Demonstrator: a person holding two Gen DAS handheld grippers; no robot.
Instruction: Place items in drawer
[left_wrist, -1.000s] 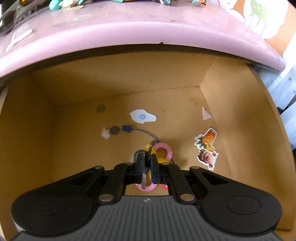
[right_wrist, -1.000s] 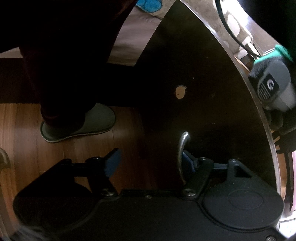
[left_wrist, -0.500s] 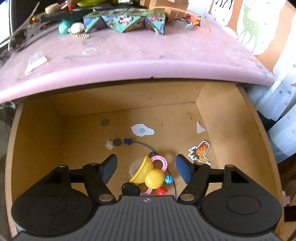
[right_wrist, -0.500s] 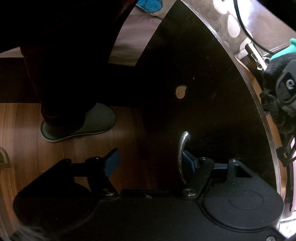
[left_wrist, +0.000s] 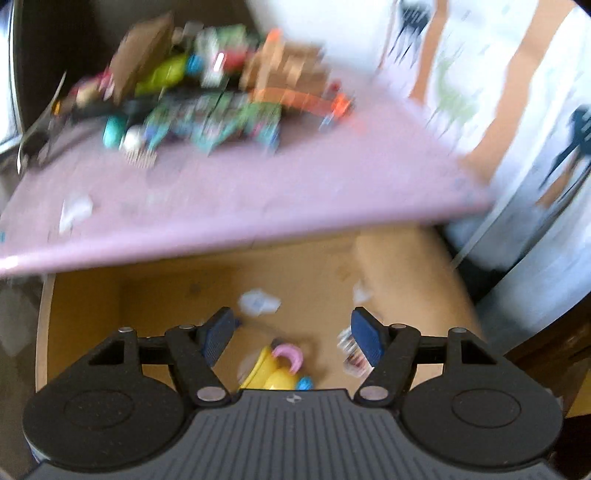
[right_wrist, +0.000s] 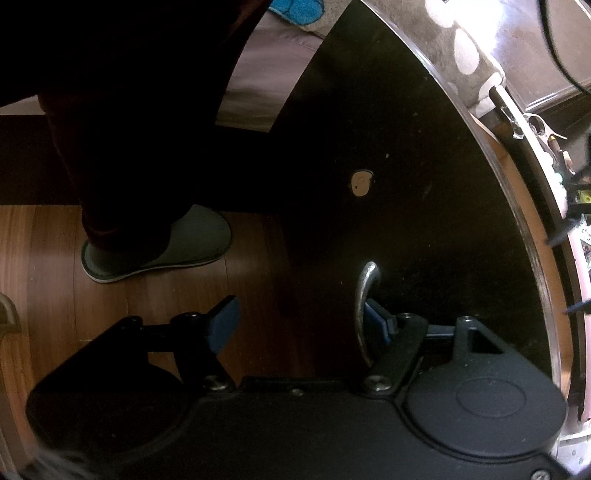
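In the blurred left wrist view, the open wooden drawer lies below my left gripper, which is open and holds nothing. A yellow toy with a pink ring rests on the drawer bottom, under the gap between the fingers and apart from them. In the right wrist view, my right gripper is open against the dark drawer front. Its right fingertip sits inside the loop of the metal handle, and the left fingertip hangs free over the floor.
A pink table top overhangs the drawer and carries a pile of toys and boxes. Stickers and a white paper scrap lie on the drawer bottom. A person's slippered foot stands on the wooden floor left of the drawer front.
The left gripper opened and let go of the yellow toy with the pink ring, which now lies in the drawer. It then rose, bringing the table top into view. The right gripper stayed put.
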